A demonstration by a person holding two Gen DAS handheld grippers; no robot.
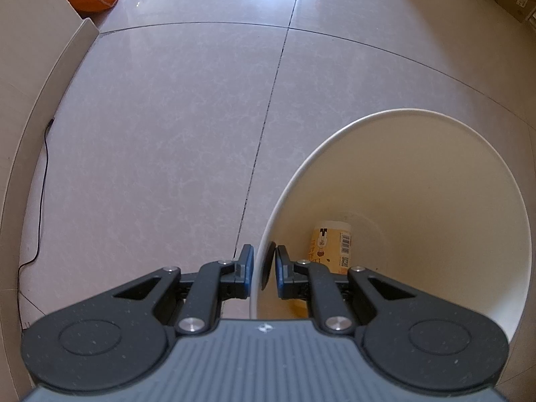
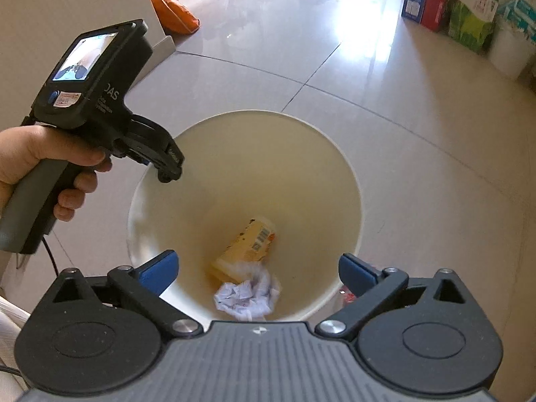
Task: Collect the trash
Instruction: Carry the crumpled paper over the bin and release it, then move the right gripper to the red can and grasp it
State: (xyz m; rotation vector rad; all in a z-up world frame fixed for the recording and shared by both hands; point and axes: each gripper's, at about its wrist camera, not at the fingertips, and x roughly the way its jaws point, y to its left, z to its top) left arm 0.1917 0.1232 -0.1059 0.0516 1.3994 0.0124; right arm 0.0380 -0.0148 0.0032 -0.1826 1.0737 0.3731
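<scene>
The crumpled paper [image 2: 248, 296] lies at the bottom of the cream waste bin [image 2: 345, 174], touching the lower end of a yellow paper cup [image 2: 246, 251] that lies on its side there, its barcode label facing up. In the left wrist view the same cup [image 1: 330, 246] shows low against the bin's [image 1: 435, 174] inner wall, and the paper is hidden.

The bin stands on the pale tiled floor [image 1: 174, 134], just beside a dark grout line. The left hand-held gripper [image 1: 264, 264] is closed on the bin's rim, one blue pad outside the wall and one inside, and it points straight down. From the right wrist view this same tool [image 2: 167, 167] is seen gripped by a person's hand [image 2: 43, 164] at the bin's left edge, its small screen lit.

The right hand-held gripper [image 2: 256, 269] hangs above the bin's mouth with its jaws spread wide and nothing between them.

An orange bag [image 2: 174, 10] lies on the floor beside a beige wall, well away from the bin. Coloured cartons [image 2: 449, 3] stand along the far right edge of the floor.
</scene>
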